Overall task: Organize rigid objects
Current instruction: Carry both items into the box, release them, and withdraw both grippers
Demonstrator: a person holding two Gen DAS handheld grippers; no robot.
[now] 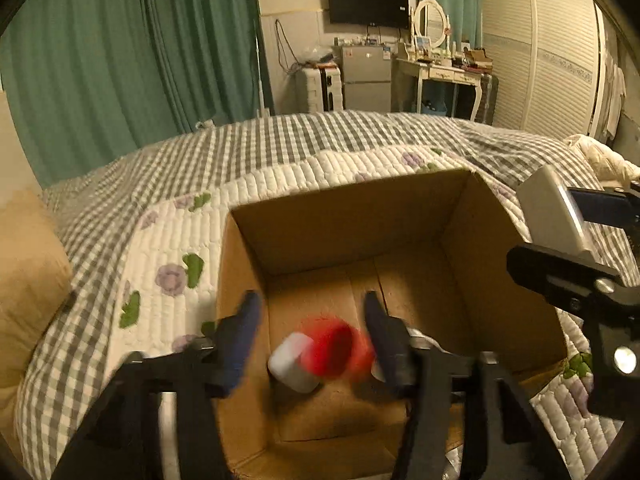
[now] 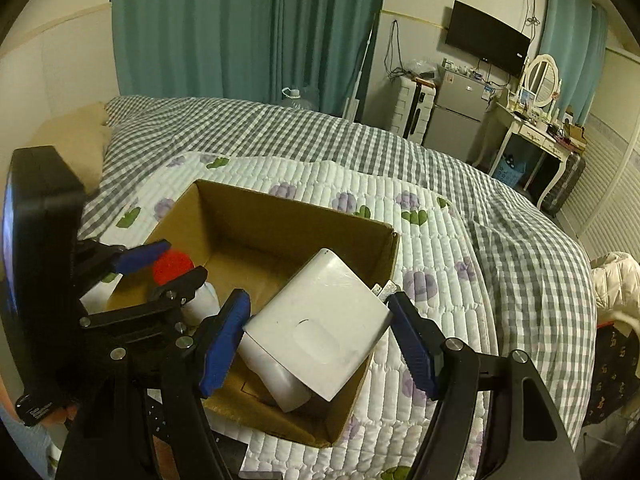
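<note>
An open cardboard box [image 1: 344,216] stands on the bed; it also shows in the right wrist view [image 2: 280,216]. My left gripper [image 1: 312,316] is open over the box's near left part. Below it a white bottle with a red cap [image 1: 316,354] is blurred, between the fingers but not touched by them. It also shows in the right wrist view [image 2: 173,266]. My right gripper [image 2: 320,320] holds a white rectangular box [image 2: 320,328] tilted over the cardboard box's near right rim; its jaws are shut on it. The white box shows in the left wrist view [image 1: 554,208] at the right.
The bed carries a white quilt with purple flowers [image 2: 440,240] over a grey checked cover [image 1: 280,140]. A tan pillow [image 1: 28,272] lies at the left. Green curtains, a small fridge [image 1: 366,78], a dressing table [image 1: 444,72] and a wardrobe stand behind the bed.
</note>
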